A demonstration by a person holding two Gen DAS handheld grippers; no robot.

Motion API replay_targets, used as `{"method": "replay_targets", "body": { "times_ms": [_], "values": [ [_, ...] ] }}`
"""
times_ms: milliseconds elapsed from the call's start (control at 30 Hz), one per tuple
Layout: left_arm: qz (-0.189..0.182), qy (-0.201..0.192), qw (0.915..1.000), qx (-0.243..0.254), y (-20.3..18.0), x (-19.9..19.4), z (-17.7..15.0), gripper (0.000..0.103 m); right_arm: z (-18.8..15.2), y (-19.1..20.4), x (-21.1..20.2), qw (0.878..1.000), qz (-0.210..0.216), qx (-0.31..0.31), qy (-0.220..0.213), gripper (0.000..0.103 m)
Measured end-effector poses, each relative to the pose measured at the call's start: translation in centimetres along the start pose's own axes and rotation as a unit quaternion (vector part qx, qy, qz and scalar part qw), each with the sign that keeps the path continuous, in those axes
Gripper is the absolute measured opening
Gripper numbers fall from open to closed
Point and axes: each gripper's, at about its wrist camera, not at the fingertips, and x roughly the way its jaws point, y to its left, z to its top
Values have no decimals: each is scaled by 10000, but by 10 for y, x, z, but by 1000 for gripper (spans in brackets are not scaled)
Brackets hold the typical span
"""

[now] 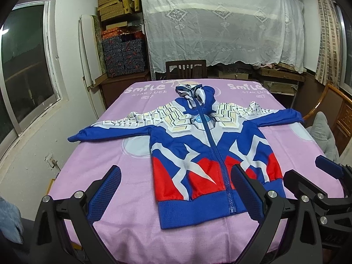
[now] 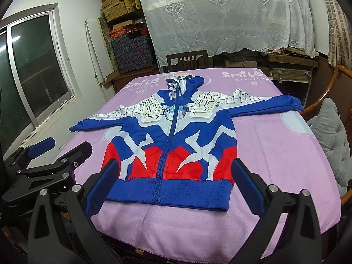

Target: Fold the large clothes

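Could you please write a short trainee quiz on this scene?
1. True or false: the jacket lies folded in half on the pink cloth.
2. How do both grippers stand? A) shut on a sleeve B) open, holding nothing C) shut, empty
3. Fill in: the jacket's zip is ____ up.

Key:
1. False: it lies flat, both sleeves spread out.
2. B: the left gripper and right gripper hover near the hem, fingers apart.
3. Closed (zipped).
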Motion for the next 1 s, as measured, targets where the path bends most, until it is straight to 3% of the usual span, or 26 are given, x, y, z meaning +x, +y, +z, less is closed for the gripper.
{"method": "replay_targets", "body": {
  "times_ms": [1000],
  "values": [
    [130, -31, 9998, 153, -4, -1, -1, 100, 0, 0, 7, 10000, -20, -17, 40, 99]
  ]
}}
